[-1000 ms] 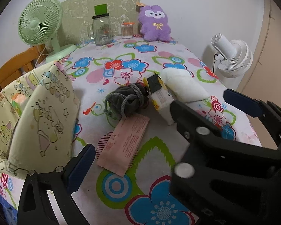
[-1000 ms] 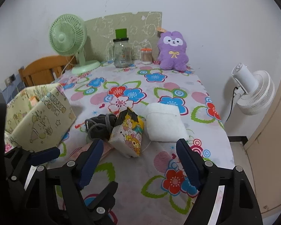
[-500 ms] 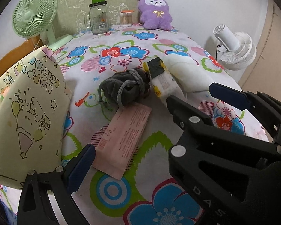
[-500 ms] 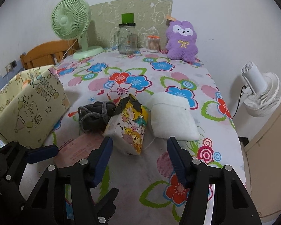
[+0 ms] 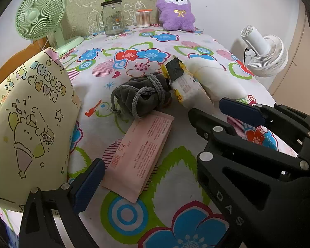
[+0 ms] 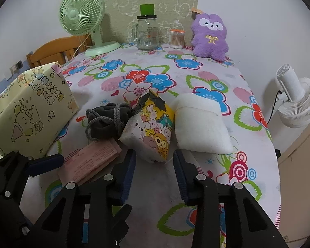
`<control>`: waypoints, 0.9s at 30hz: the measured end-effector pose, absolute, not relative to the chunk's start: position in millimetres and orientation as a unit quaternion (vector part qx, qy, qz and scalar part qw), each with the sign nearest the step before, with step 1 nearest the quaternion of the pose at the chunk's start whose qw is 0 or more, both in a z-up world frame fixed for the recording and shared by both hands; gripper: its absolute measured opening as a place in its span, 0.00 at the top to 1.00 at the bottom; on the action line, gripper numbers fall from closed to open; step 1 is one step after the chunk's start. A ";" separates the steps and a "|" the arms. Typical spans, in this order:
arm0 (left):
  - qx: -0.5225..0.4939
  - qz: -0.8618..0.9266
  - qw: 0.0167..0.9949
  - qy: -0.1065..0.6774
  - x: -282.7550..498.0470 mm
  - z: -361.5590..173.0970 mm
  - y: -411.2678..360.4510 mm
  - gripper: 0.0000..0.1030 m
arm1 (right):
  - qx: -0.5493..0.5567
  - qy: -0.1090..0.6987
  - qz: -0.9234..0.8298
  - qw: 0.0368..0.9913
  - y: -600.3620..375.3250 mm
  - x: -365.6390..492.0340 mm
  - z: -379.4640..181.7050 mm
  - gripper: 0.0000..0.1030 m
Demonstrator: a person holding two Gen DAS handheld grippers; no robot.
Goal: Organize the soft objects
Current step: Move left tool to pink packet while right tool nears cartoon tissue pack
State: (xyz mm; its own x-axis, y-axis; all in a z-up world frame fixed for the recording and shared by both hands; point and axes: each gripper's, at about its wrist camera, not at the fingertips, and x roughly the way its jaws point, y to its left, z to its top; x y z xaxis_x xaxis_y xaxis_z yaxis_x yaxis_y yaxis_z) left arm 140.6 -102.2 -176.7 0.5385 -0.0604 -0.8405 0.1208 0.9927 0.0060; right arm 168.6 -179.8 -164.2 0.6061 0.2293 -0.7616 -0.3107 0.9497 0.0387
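Flowered tablecloth (image 6: 196, 78) with soft items; right gripper (image 6: 154, 165), jaws just closing, parted before cartoon snack pouch (image 6: 153, 128), pads clear; left gripper (image 5: 155, 177) wide open over pink packet (image 5: 138, 155).

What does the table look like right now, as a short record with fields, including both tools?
surface: floral tablecloth
centre row: grey drawstring pouch, cartoon packet, white pillow
near pouch: pink packet
left edge: yellow gift bag
right tool: jaws have just been closing, packet's lower end before them, no grip seen
left tool: open, over pink packet
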 end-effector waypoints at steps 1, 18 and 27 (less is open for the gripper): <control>0.032 -0.053 0.877 0.477 141.0 -176.7 -102.5 0.02 | -0.048 0.418 0.151 0.895 -180.3 168.3 -164.3 0.61; 0.038 -0.090 0.878 0.468 124.1 -167.2 -122.2 0.07 | -0.037 0.415 0.130 0.900 -199.5 149.6 -152.9 0.61; 0.044 -0.056 0.887 0.456 133.4 -165.3 -116.5 0.07 | -0.025 0.421 0.130 0.898 -200.4 152.3 -149.0 0.39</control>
